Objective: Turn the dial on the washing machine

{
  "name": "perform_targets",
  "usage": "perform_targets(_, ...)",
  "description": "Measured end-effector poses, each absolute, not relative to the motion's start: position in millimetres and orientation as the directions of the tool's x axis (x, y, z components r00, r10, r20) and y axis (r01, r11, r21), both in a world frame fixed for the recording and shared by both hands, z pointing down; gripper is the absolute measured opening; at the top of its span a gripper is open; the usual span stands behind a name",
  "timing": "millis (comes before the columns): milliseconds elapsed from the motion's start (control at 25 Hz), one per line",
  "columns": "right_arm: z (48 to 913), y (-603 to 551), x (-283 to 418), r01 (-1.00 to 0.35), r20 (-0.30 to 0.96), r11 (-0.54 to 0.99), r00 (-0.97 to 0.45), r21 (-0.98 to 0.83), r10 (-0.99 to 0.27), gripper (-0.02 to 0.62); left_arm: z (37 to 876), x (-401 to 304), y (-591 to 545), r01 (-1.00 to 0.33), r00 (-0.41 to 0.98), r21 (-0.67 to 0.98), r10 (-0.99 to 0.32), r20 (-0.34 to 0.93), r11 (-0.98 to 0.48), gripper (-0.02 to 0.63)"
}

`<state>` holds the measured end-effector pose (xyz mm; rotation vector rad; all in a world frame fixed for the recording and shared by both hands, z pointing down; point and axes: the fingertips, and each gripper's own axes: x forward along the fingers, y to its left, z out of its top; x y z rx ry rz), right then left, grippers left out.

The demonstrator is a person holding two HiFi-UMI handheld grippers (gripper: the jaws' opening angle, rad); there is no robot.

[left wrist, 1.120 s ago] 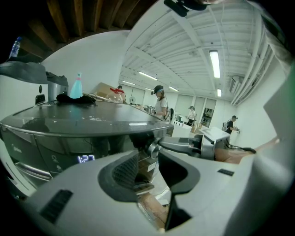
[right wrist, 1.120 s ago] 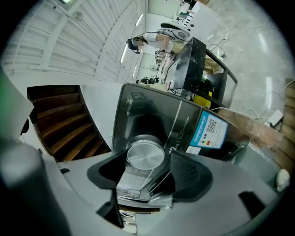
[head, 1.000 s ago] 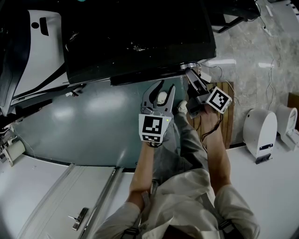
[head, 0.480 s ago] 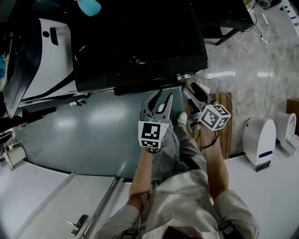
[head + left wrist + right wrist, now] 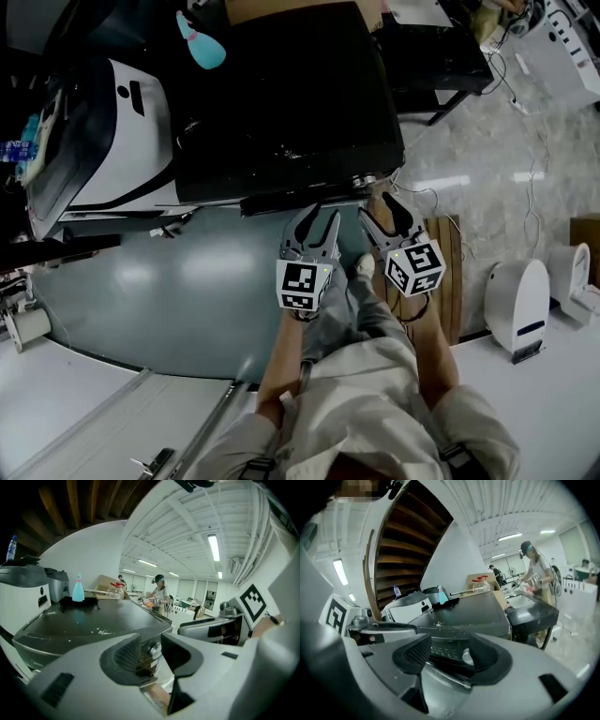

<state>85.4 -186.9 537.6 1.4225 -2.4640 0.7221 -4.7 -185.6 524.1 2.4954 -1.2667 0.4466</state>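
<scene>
Right gripper view: dial (image 5: 467,656) silver, on the front panel of the washing machine (image 5: 464,609), seen through the gap, ahead of the pads and not touching them.
Right gripper (image 5: 451,656): partly open, jaws just been closing, nothing between them.
Left gripper (image 5: 151,654): jaws apart, empty.
Dial axis: likely level, pointing out of the panel.
Nearer hand: right, judging by head view.

The person's forearms (image 5: 279,352) reach forward side by side. The left gripper (image 5: 320,221) holds its jaws apart and empty. The right gripper (image 5: 385,216) has just been closing its jaws, which stand partly apart with nothing gripped between them.
</scene>
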Motion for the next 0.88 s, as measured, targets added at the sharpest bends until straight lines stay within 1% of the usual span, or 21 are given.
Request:
perform_targets(160, 524.9, -179.2, 83.1, -0.874, 0.432, 0.427, -0.486, -0.231, -0.760, 0.253, 515.6, -11.2, -181.6, -0.810, 0.568, 0.126, -0.711, 0.414, -0.573, 0.141)
perform_targets(400, 514.0, -173.2, 83.4, -0.895, 0.458, 0.415, -0.441, -0.162, -0.772, 0.245, 509.6, -18.1, -177.5, -0.786, 0.593, 0.114, -0.686, 0.422, -0.608, 0.141)
perform_targets(880, 511.3, -171.0, 73.9, -0.930, 0.495, 0.352, -0.355, -0.103, -0.793, 0.234, 511.2, -20.5, -174.4, -0.704, 0.676, 0.131, -0.602, 0.425, -0.698, 0.141)
